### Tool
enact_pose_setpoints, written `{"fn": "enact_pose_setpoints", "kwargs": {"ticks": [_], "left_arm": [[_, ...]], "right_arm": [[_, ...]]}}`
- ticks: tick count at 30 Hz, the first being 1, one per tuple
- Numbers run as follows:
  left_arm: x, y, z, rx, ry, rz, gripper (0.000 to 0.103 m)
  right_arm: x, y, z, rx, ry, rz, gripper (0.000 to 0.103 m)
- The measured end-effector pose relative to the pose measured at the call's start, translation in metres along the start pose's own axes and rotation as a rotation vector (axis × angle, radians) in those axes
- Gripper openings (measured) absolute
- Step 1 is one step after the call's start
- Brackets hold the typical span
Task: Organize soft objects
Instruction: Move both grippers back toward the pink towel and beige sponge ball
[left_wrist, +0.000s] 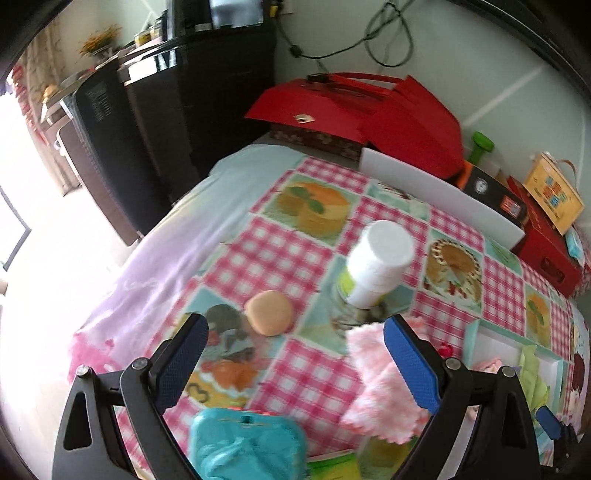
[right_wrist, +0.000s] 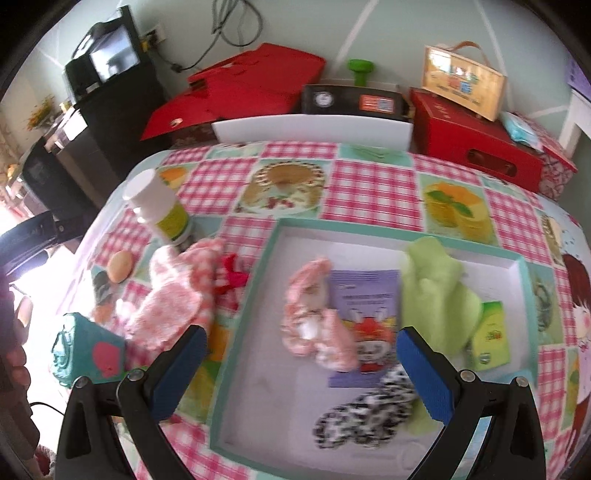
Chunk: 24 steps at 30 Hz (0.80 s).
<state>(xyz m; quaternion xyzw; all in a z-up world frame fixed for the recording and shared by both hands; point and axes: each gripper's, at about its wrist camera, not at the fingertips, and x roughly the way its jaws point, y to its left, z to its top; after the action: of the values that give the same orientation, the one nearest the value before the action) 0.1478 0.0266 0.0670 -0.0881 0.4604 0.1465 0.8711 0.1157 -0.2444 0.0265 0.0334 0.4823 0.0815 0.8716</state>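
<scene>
In the left wrist view, the left gripper (left_wrist: 293, 354) is wide open and holds nothing. A pink fluffy cloth (left_wrist: 373, 376) lies in the lower right of the frame, touching the inner side of its right finger. In the right wrist view, the right gripper (right_wrist: 301, 363) is also wide open and empty, above the white tray (right_wrist: 258, 369). 1 small pink cloth (right_wrist: 317, 325) lies in the tray between its 2 fingers, beside a green cloth (right_wrist: 436, 295).

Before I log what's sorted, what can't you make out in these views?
- Purple packet in the tray: print blurred, right wrist view.
- Teal box: cut off by the bottom edge, left wrist view.
- Pink fluffy cloth: partly behind the left gripper finger.
- Green cloth: lower part behind the right gripper finger.
</scene>
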Motion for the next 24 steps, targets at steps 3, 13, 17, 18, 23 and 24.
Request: {"fn": "enact_pose_setpoints", "kwargs": {"ticks": [3,13,17,18,23,24], "left_arm": [[0.000,0.019,0.000,-0.024,0.003,0.015,0.096],[0.012,0.058,0.008,-0.050,0.065,0.002,0.096],[0.023,0.060,0.011,-0.021,0.114,-0.051,0.096],[0.026,0.061,0.012,-0.014,0.128,-0.072,0.096],[0.043,0.059,0.015,0.036,0.186,-0.121,0.096],[0.048,0.058,0.015,0.044,0.197,-0.123,0.096]], "right_arm": [[0.003,0.015,0.001,-0.025,-0.001,0.027,0.103],[0.020,0.057,-0.002,-0.126,0.013,0.083,0.103],[0.027,0.066,-0.006,-0.151,0.026,0.104,0.103],[0.029,0.068,-0.007,-0.156,0.030,0.119,0.103],[0.035,0.073,-0.005,-0.163,0.042,0.152,0.103],[0.036,0.074,-0.004,-0.165,0.049,0.157,0.103]]}}
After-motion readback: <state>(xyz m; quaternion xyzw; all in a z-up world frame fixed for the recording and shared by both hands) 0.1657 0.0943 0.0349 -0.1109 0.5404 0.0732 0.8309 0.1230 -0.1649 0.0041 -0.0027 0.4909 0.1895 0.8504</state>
